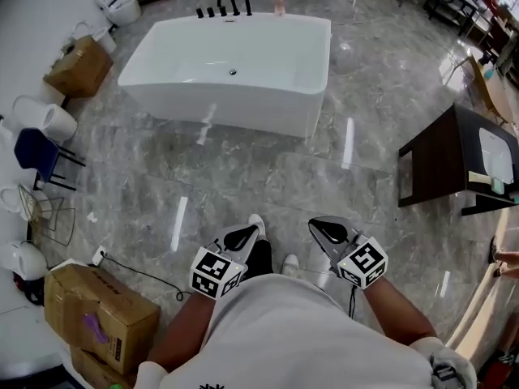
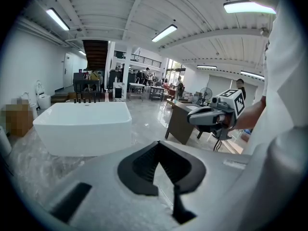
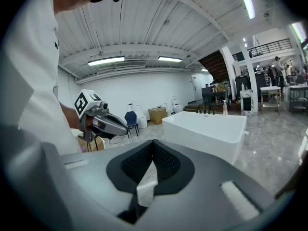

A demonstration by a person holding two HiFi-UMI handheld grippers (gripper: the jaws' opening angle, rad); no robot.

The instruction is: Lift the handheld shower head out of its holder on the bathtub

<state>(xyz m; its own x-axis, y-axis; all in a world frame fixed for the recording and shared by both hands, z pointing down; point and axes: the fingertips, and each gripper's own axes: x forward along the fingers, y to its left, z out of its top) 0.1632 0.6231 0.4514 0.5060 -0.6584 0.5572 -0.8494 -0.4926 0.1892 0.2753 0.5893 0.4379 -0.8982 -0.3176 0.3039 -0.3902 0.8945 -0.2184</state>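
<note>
The white freestanding bathtub [image 1: 227, 100] stands far ahead on the marble floor, and it shows too in the left gripper view [image 2: 82, 129] and the right gripper view [image 3: 207, 129]. A row of black faucet fittings [image 1: 225, 5] rises on its far rim; the shower head among them is too small to pick out. My left gripper [image 1: 251, 232] [image 2: 159, 143] and right gripper [image 1: 316, 227] [image 3: 153, 142] are held close to the body, well short of the tub. Both are shut and hold nothing. Each also shows in the other's view: the left gripper [image 3: 122, 127], the right gripper [image 2: 190, 118].
A dark wooden vanity [image 1: 442, 164] stands at the right. Cardboard boxes [image 1: 97, 314] sit at the lower left, and another box [image 1: 79, 65] lies beside the tub. A blue chair [image 1: 36, 152] and toilets [image 1: 122, 6] line the left wall. A soap bottle [image 1: 279, 1] stands on the tub's far rim.
</note>
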